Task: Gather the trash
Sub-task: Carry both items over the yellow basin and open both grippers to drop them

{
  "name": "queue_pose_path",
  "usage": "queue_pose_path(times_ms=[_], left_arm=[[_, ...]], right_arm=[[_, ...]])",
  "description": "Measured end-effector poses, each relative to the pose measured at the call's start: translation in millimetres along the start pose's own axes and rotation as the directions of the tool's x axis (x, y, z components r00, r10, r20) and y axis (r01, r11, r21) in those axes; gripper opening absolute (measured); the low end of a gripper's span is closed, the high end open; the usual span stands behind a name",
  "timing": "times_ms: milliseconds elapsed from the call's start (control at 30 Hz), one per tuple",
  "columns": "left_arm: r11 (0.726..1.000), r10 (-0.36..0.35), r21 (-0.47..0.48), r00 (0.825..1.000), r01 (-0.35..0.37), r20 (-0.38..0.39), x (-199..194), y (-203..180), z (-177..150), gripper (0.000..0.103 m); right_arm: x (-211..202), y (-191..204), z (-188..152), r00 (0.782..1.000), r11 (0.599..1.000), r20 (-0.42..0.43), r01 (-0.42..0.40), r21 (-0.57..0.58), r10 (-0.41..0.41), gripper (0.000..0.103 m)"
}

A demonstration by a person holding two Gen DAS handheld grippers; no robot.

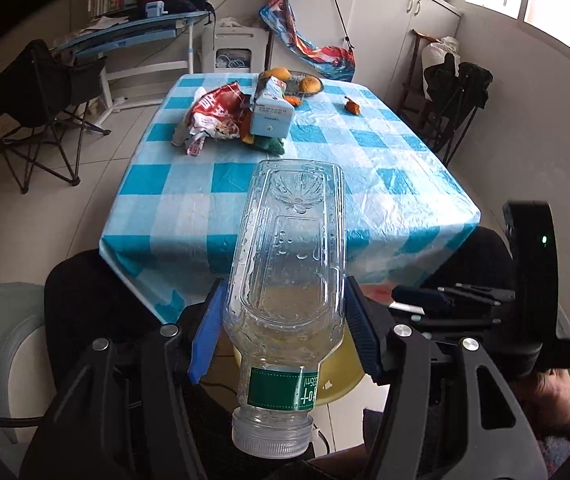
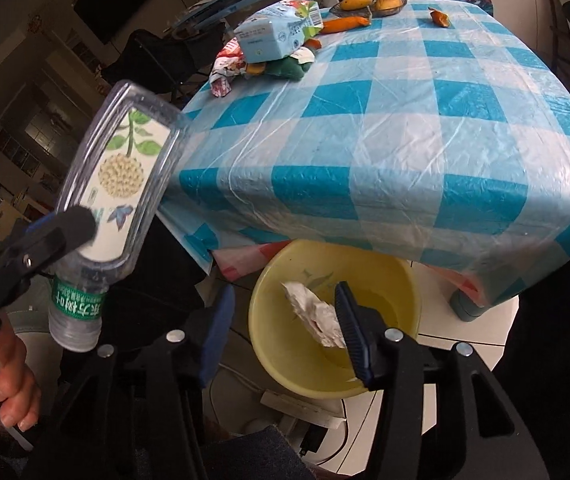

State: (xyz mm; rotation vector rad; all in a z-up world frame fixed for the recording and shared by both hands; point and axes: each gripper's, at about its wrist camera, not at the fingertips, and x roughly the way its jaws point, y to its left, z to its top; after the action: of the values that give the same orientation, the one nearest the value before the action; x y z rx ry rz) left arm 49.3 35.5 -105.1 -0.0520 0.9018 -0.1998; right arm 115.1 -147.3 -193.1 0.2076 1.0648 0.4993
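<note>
The left tool (image 1: pixel 285 320) is clamped on a clear bottle (image 1: pixel 289 280), its blue pads pressing the flat sides near the shoulder, with the cap end toward the camera at 6 o'clock and the base pointing out at 12 o'clock over the near edge of the bench (image 1: pixel 189 208). In the right wrist view the same bottle (image 2: pixel 121 184) hangs at 9 o'clock, tilted, cap down, with a hand (image 2: pixel 1 376) below it on the tool's handle. The right tool (image 2: pixel 285 332) stands partly open above a yellow bowl (image 2: pixel 401 280) that sits on the floor under the bench edge (image 2: pixel 365 200). A crumpled white wad (image 2: pixel 317 316) lies against the inner face of the right-hand pad; the left-hand pad is clear of it, and I cannot tell whether the wad is stuck to the pad or dropping into the bowl. On the far part of the bench, toward 12 o'clock in the left wrist view, lie a red snack bag (image 1: pixel 217 112), a pale blue carton (image 1: pixel 271 114) just beside it, a piece of peel (image 1: pixel 352 106) apart at 1 o'clock, and a dish of fruit (image 1: pixel 301 82) at the far edge.
</note>
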Motion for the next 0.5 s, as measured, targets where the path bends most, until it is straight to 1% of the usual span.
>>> queue_pose_path(times_ms=[67, 167, 267, 367, 400, 500], left_arm=[[1.000, -0.010, 0.024, 0.999, 0.011, -0.037, 6, -5, -5, 0.055], [0.997, -0.020, 0.070, 0.995, 0.026, -0.093, 18, -16, -10, 0.055], [0.991, -0.016, 0.129, 0.988, 0.036, -0.153, 29, -28, -17, 0.056], [0.987, -0.008, 0.158, 0.979, 0.041, -0.203, 38, -34, -22, 0.056], [0.986, 0.000, 0.162, 0.977, 0.035, -0.211, 39, -34, -23, 0.056], [0.986, 0.005, 0.163, 0.979, 0.028, -0.204, 38, -34, -22, 0.057]], right_arm=[[-7, -5, 0, 0.999, 1.000, 0.036, 0.017, 0.016, -0.017, 0.057], [-14, -11, 1, 0.996, 0.999, 0.079, 0.028, 0.043, -0.031, 0.060], [-20, -17, 1, 0.992, 0.997, 0.116, 0.039, 0.066, -0.046, 0.064], [-24, -20, 2, 0.989, 0.996, 0.138, 0.040, 0.083, -0.052, 0.065], [-25, -20, 2, 0.988, 0.995, 0.142, 0.041, 0.086, -0.053, 0.065], [-27, -20, 3, 0.987, 0.995, 0.149, 0.044, 0.086, -0.056, 0.066]])
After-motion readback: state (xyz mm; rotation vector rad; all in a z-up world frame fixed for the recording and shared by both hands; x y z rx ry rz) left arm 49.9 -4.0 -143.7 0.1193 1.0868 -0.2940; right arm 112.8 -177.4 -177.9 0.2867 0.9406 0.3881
